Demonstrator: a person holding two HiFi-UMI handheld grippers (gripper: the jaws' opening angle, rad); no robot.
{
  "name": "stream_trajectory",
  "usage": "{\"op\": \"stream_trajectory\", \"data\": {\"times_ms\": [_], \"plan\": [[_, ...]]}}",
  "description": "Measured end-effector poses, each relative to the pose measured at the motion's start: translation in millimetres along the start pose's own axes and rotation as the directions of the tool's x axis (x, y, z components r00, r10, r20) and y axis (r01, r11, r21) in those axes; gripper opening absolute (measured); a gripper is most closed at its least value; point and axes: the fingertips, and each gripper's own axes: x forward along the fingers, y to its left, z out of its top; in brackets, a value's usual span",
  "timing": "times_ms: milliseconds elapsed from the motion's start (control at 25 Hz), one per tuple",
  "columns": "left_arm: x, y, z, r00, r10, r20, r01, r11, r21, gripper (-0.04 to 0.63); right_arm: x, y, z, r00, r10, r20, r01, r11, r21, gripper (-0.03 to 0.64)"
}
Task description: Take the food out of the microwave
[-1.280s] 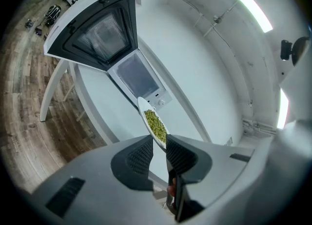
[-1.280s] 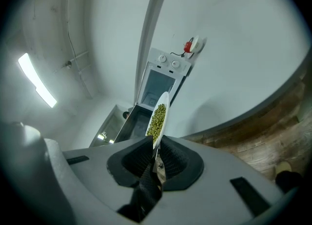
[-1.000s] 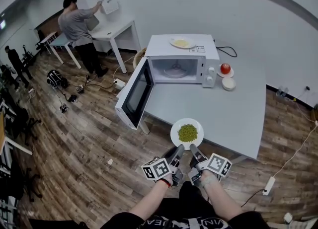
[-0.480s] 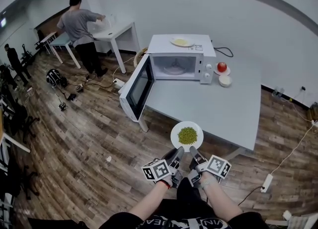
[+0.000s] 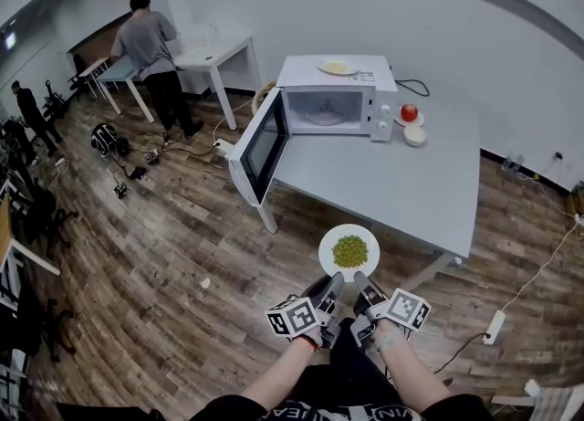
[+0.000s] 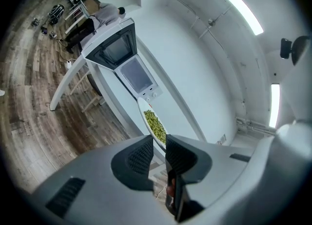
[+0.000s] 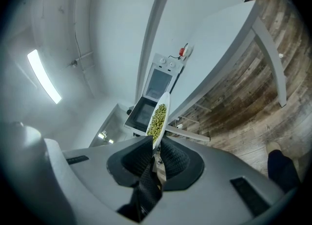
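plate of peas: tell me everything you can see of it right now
The plate is round, white and glossy, ceramic by the look of it, with a heap of green peas in its middle. It is held about level in the air by its near rim. The left gripper and right gripper clamp that rim side by side. It sits just off the table's near edge, over the wood floor. Nothing else touches it.

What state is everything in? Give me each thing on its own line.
microwave door: swung wide open.
microwave: cavity looks empty of food.
plate of peas: held level in the air, off the table.
left gripper: fingers shut on the plate's near rim.
right gripper: fingers shut on the plate's near rim.
plate on the microwave top: resting, holds yellow food.
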Motion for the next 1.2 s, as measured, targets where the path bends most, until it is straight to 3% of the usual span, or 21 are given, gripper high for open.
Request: {"op": "stream_trajectory", "data": {"times_ms": [600,800,1200], "plan": [[-33.4,-6.3,-41.0,1.000,0.023,-0.004,-0.023,1.000,-0.017,0.084,-38.8,-8.1,-33.2,0.999,0.002,-0.038,-0.002,1.000,0.008,0.063],[-42.4,-22.2,-54.6,1.000,0.025,0.016,-0.024,0.999,-0.024,0.084,-61.5,-6.5,-34.8,0.999,-0.006,-0.050,0.004,1.000,-0.030,0.063],[-61.3,-54.0,-100.2,0.999,0.044,0.000,-0.044,0.998,-0.038,0.083,-117.2,-9.4,-47.3,0.998,-0.002,-0.062,0.003,1.000,0.017,0.063]]}}
